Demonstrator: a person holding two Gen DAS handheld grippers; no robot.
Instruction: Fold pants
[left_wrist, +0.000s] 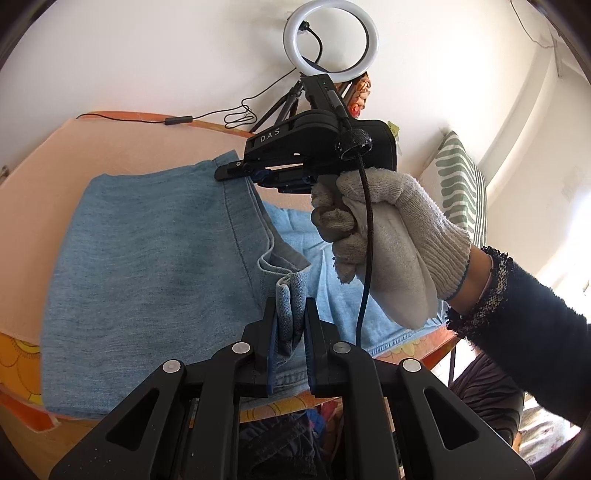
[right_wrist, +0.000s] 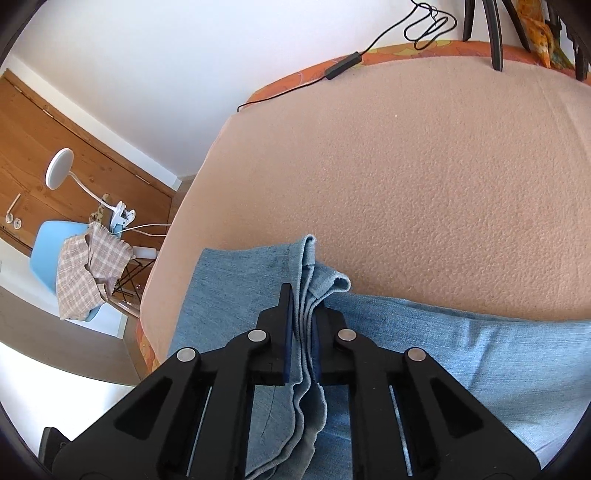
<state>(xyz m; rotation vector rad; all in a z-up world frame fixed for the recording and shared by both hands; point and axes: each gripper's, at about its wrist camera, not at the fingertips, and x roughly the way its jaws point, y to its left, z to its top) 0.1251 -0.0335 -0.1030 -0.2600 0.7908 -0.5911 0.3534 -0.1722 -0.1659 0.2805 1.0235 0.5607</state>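
The pants, pale blue denim, are lying on the peach-coloured cloth covering the table, whose orange patterned edge is showing at the far side and near corner. In the left wrist view the garment is lying doubled over, a broad folded panel spreading toward the left of the frame and a lighter layer stretching away to the right beneath the gloved right hand; its long axis is running roughly left to right across that view, with a stitched seam crossing it from far to near. The left tongs are sitting clamped together on a bunched fold of denim edge at the near side of the pants. The right tongs are likewise pinching several stacked layers of denim hem, the layers standing upright between the pads and fanning out below them. In the right wrist view the pants are running from the lower left toward the right edge of the frame, their far border lying straight across the cloth. In the left wrist view the right tongs are resting at the far edge of the pants. A ring light on a tripod is standing behind the table, its cable trailing along the far edge.
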